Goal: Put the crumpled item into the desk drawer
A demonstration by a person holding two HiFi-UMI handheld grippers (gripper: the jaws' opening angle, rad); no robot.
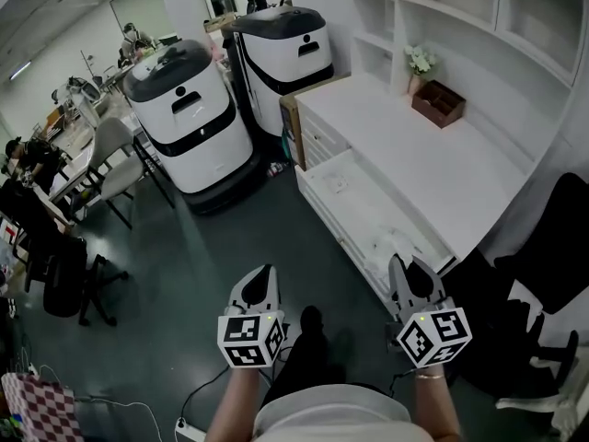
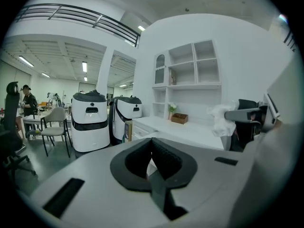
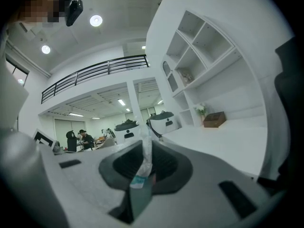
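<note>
The crumpled item [image 1: 384, 246] is a white, thin plastic wad. It hangs from the tip of my right gripper [image 1: 398, 263], just above the near end of the open desk drawer [image 1: 324, 197]. In the right gripper view a strip of the crumpled item [image 3: 144, 161] stands pinched between the black pads, with the right gripper [image 3: 145, 148] shut on it. The left gripper view shows the crumpled item [image 2: 219, 119] at the right, at those grey jaws. My left gripper [image 1: 268, 272] hovers over the dark floor left of the drawer, and in its own view the left gripper [image 2: 152, 156] is shut and empty.
The white desk [image 1: 414, 145] carries a wooden box [image 1: 438, 102] and a small flower pot [image 1: 421, 60], with shelves [image 1: 460, 7] above. Two white and black machines [image 1: 189, 122] stand left of the desk. A black chair [image 1: 548, 247] is at my right. Cables [image 1: 198, 394] lie on the floor.
</note>
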